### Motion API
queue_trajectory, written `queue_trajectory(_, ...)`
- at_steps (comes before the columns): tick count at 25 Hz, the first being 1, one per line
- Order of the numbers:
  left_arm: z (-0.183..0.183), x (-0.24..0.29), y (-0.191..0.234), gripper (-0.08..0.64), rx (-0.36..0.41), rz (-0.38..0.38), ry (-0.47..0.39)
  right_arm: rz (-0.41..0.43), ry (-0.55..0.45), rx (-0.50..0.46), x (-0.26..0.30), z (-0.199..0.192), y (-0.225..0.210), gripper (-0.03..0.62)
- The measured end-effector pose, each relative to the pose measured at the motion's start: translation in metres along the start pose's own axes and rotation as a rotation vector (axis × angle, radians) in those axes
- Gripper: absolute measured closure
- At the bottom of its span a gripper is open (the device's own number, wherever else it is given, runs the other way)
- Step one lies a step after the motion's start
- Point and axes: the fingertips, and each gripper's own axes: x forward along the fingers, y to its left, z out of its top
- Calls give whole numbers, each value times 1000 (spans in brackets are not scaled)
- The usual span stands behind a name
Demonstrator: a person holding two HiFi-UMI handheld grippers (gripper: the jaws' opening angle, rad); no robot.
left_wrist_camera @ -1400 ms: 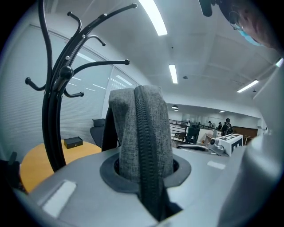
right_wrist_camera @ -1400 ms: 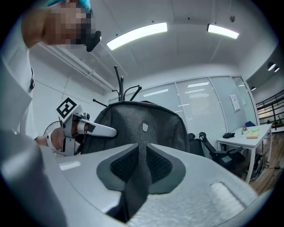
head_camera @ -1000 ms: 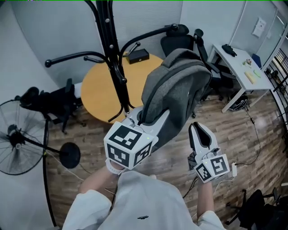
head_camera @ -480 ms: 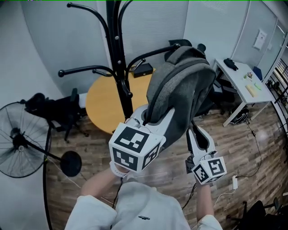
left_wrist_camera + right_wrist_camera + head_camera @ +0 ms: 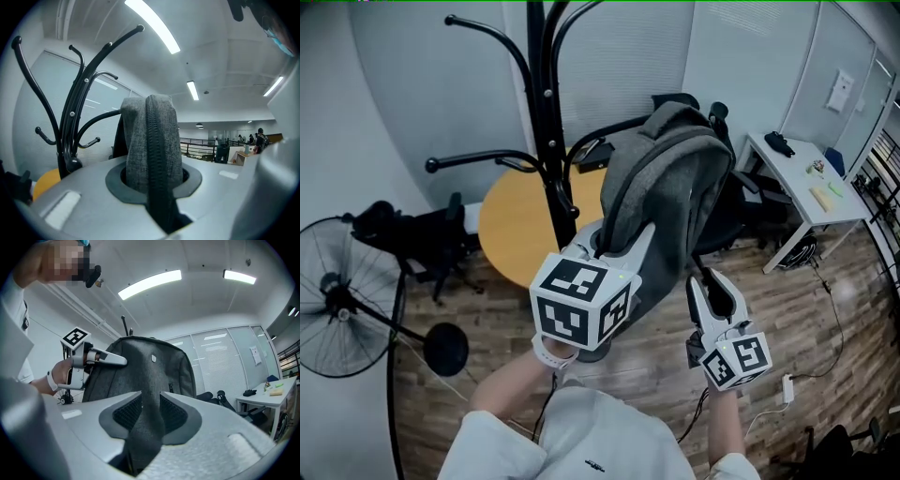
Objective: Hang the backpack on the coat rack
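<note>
1. While the backpack (image 5: 667,202) is held up in the air just beside the coat rack (image 5: 547,141), with its top near the tip of one outstretched rack arm (image 5: 602,133), no view shows a loop over that arm. So its weight seems to rest mainly on the left gripper (image 5: 617,242), whose jaws are clamped narrow on a grey zippered fold of the bag.
2. The right gripper (image 5: 715,283) sits low at the bag's side. Its jaws have just been opening, and a strip of bag fabric lies between them, but the pads look slack on it. If the zippered fold slides out of the left jaws now, the bag would likely drop to the floor.
3. The carry loop is hidden on the far side of the bag. A blind approach could catch only loose fabric or a shoulder strap, leaving the bag crooked and liable to slip off the arm's tip.
4. A heavy bag pushed into the slim rack could rock it towards the round worktop (image 5: 511,220).
5. The slack strip may snag in the right jaws and tug the bag sideways.
</note>
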Motion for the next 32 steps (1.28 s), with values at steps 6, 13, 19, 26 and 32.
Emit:
queue_trajectory(6, 3, -2, 16, 454, -19, 36, -16, -8, -3, 8, 4, 0, -2, 483)
queue_trajectory(13, -8, -2, 30, 453, -89, 79, -38, -7, 6, 17, 4, -7, -2, 483)
queue_trajectory(19, -14, 3, 48, 451, -128, 133, -58, -27, 27, 41, -3, -16, -9, 483)
queue_trajectory(26, -45, -3, 71, 452, -212, 216, -28, -51, 62, 77, -14, -31, -17, 483)
queue_trajectory(32, -58, -14, 78, 448, -213, 256, -37, -30, 84, 95, -9, -39, -7, 483)
